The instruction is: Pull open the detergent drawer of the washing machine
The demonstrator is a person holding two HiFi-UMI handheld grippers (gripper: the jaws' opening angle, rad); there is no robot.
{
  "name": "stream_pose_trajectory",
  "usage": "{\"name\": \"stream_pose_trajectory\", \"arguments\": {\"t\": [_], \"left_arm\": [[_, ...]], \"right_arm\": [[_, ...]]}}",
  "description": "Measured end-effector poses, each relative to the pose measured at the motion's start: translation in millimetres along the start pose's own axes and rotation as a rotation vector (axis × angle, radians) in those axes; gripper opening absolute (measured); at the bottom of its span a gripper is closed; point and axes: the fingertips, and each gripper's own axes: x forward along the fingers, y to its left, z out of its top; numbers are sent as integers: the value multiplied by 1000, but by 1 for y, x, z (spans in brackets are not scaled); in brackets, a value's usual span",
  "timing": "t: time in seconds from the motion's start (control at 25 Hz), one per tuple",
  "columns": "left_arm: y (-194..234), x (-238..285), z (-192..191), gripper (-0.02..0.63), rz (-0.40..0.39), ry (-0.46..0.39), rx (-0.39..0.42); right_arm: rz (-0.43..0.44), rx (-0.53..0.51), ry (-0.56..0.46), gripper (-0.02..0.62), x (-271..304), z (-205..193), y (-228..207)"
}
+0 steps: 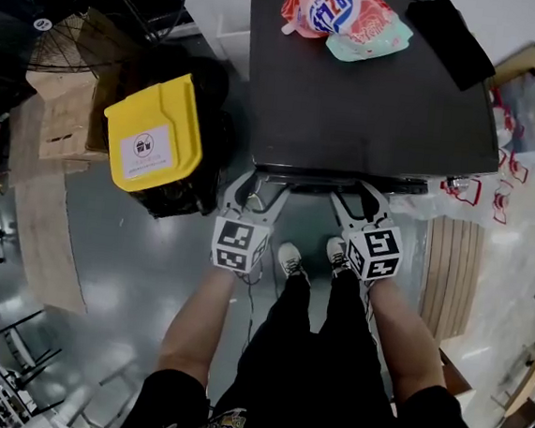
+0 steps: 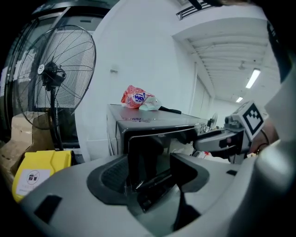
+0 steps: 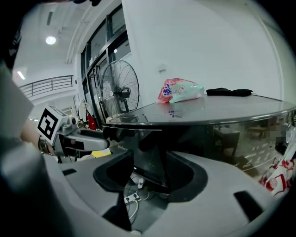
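The dark washing machine [image 1: 373,96] stands in front of me, seen from above. Its drawer front [image 1: 346,181] is a narrow dark strip along the top front edge. My left gripper [image 1: 256,187] reaches the strip's left end and my right gripper [image 1: 361,200] its middle. In the left gripper view the dark panel [image 2: 148,148] fills the gap of the left gripper [image 2: 150,162], both fingers against it. The right gripper view shows the panel edge [image 3: 150,152] likewise filling the right gripper [image 3: 150,164]. How far the drawer is out I cannot tell.
Detergent bags [image 1: 348,9] and a black cloth [image 1: 452,38] lie on the machine's top. A yellow-lidded bin [image 1: 155,132] stands close on the left, with a big floor fan [image 1: 99,4] behind it. A wooden pallet [image 1: 450,273] lies to the right. The person's shoes [image 1: 290,258] stand near the machine.
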Motion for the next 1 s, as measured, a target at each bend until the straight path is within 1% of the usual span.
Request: {"name": "stream_pose_trajectory", "arguments": {"t": [0.16,0.24,0.4,0.64,1.0], "left_arm": [[-1,0,1,272,-1,-1,1],[1,0,1,267,9,-1,-12],[4,-1,0,235,36,6,-19],[4,-8,-3,224,77,13,-43],[-4,-17,-9,222,81,11,-45]], "right_arm": [[-12,0,5,222,2,0,-2],[-24,-1,4,205,3,0,-2],[-43,-4,12,177,2,-2,-4],[-48,11,23,176,-4,-4,1],[-62,24,21,178,-14,-11,6]]}}
